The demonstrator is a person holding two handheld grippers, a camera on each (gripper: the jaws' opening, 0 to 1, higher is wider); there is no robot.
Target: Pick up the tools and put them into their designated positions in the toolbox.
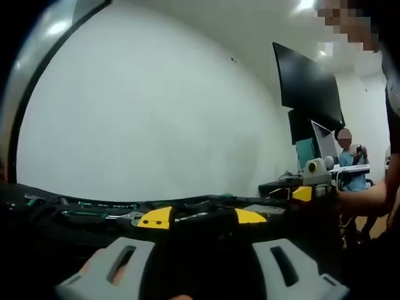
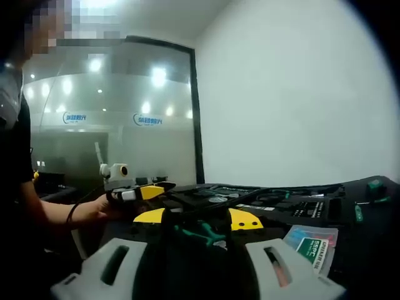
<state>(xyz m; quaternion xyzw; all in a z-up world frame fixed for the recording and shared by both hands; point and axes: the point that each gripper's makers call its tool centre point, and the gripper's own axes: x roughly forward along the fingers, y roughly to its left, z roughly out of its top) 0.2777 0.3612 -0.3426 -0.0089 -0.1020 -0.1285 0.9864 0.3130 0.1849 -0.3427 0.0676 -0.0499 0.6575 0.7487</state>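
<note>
The open black toolbox (image 1: 75, 209) lies low across the left gripper view, with green-handled tools (image 1: 94, 212) in its slots. My left gripper (image 1: 203, 217) hovers just before it, yellow-tipped jaws apart with only dark toolbox surface between them. In the right gripper view the toolbox (image 2: 294, 203) stretches to the right with more green tools (image 2: 369, 187). My right gripper (image 2: 197, 219) has its jaws apart around a green-and-black tool (image 2: 201, 234); whether they press on it is unclear. Each gripper shows in the other's view, hand-held: the right gripper (image 1: 309, 187) and the left gripper (image 2: 134, 192).
A green-labelled card packet (image 2: 312, 245) lies by my right jaw. A white wall (image 1: 156, 112) stands behind the toolbox. A dark monitor (image 1: 309, 87) and a seated person in blue (image 1: 350, 165) are at the far right. A glass partition (image 2: 112, 137) is at the left.
</note>
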